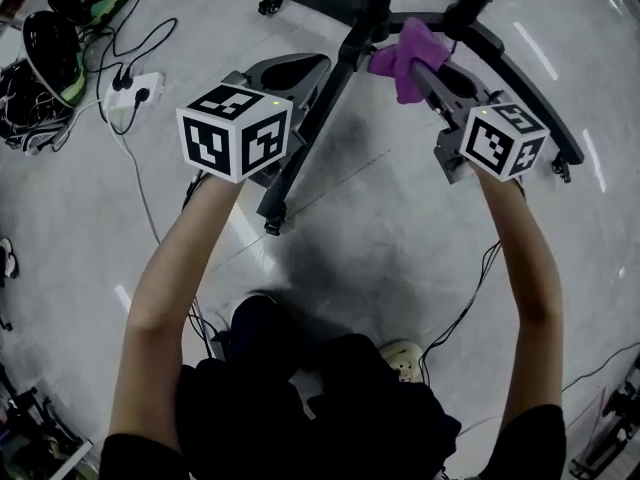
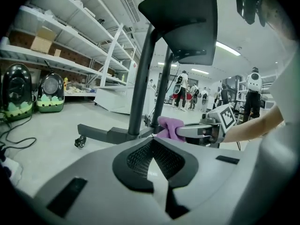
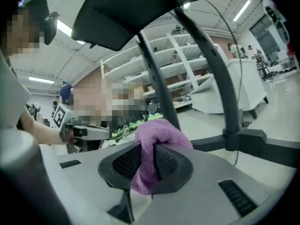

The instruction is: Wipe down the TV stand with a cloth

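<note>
The black TV stand [image 1: 310, 118] spreads its wheeled legs across the grey floor, and its poles rise at the top of the head view. My right gripper [image 1: 415, 63] is shut on a purple cloth [image 1: 405, 53]. It holds the cloth against the stand's base where the legs meet the pole. In the right gripper view the cloth [image 3: 161, 130] bulges out between the jaws of the right gripper [image 3: 147, 146], with the pole [image 3: 157, 78] just behind. My left gripper [image 1: 320, 60] hangs over the left leg, shut and holding nothing. The left gripper view shows the left gripper [image 2: 152, 142], and beyond it the cloth [image 2: 169, 127] beside the pole [image 2: 140, 78].
A white power strip [image 1: 135, 93] with cables lies on the floor at left, near dark round cases [image 1: 50, 43]. Shelving [image 2: 61, 36] lines the far wall, with people [image 2: 180, 95] in the distance. The stand's caster [image 1: 272, 226] is close to my feet [image 1: 400, 358].
</note>
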The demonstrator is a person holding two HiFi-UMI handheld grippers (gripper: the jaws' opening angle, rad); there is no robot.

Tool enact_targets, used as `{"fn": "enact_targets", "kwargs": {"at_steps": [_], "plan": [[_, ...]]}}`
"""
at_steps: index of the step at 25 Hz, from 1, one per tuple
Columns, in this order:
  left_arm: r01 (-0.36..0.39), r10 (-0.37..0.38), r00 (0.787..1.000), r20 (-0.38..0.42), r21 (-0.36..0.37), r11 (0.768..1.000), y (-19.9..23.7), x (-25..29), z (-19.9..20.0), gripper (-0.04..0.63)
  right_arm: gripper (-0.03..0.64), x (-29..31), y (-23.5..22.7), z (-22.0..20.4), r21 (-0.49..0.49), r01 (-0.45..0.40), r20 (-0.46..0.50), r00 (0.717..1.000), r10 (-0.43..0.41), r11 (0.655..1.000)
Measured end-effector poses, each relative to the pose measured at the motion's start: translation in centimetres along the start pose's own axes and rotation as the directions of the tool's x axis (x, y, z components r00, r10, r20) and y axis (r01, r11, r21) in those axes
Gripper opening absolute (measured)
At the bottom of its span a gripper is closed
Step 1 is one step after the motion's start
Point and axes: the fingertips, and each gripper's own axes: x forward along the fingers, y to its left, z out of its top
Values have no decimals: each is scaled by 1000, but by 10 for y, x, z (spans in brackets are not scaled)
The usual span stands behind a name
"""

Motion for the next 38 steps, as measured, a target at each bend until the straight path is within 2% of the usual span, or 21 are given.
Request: {"fn": "enact_targets", "kwargs": {"at_steps": [3,8,12,17,20,24,29,33,38], "plan": [[-20,20,1000,-5,10,1000,15,-21,-7,6,74,11,59,-9,-78,-119,-28,993,117,990],[-54,54,998,-23,11,999,36,-53,-30,6,74,20,150,-46,-223,-280,-134,958,255,934],[-62,63,997,-44,28,998,40,-75,-54,6,74,25,201,-78,-176,-343,-150,936,320,922],[-67,66,994,-83,-5,998,36,-103,-92,6,74,25,257,-117,-145,-425,-200,897,395,893],[-91,87,992,-93,-35,995,35,-123,-110,6,74,27,282,-135,-132,-444,-216,886,411,886],[-115,107,986,-128,-57,992,35,-140,-133,6,74,33,304,-151,-146,-464,-253,871,420,874],[-139,121,979,-163,-99,985,43,-139,-147,6,74,39,302,-160,-178,-476,-285,863,418,861],[-140,122,979,-162,-99,985,47,-133,-144,6,74,44,289,-154,-169,-468,-283,866,412,868],[-149,133,980,-152,-102,984,54,-127,-142,6,74,50,268,-146,-159,-435,-264,884,386,886]]}}
